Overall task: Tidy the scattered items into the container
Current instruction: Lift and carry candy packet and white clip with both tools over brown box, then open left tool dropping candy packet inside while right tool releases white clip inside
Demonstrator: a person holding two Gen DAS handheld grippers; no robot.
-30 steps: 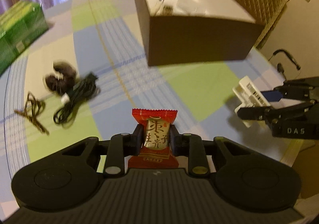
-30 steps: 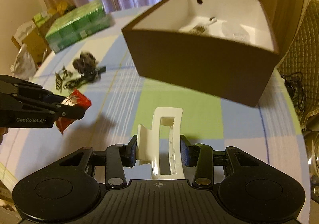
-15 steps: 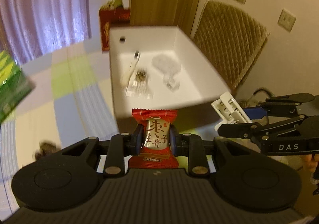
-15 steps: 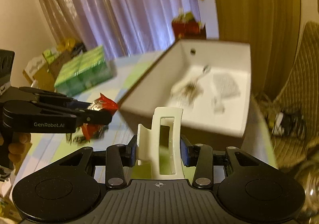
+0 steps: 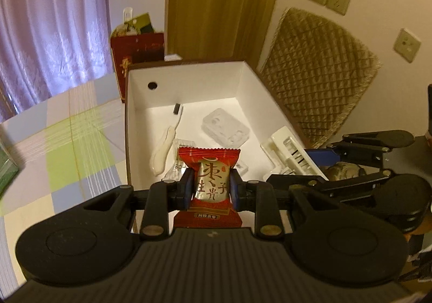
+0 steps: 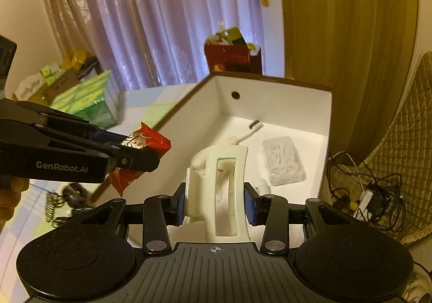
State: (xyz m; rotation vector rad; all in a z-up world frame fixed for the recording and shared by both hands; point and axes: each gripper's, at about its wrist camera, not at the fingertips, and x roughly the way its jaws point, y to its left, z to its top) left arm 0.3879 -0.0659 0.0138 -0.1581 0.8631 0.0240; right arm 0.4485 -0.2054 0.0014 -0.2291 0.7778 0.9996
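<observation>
While both grippers now hover over the box (image 5: 189, 81), left fingers (image 5: 187, 189) clamp candy (image 5: 210, 168), right (hair clip (image 6: 226, 184)).

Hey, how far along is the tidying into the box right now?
Already in the box: a toothbrush and a clear plastic case. In hand: the left gripper holds a red snack packet and the right gripper a white hair claw, both over the box. Left: dark scattered bits on the tablecloth.
</observation>
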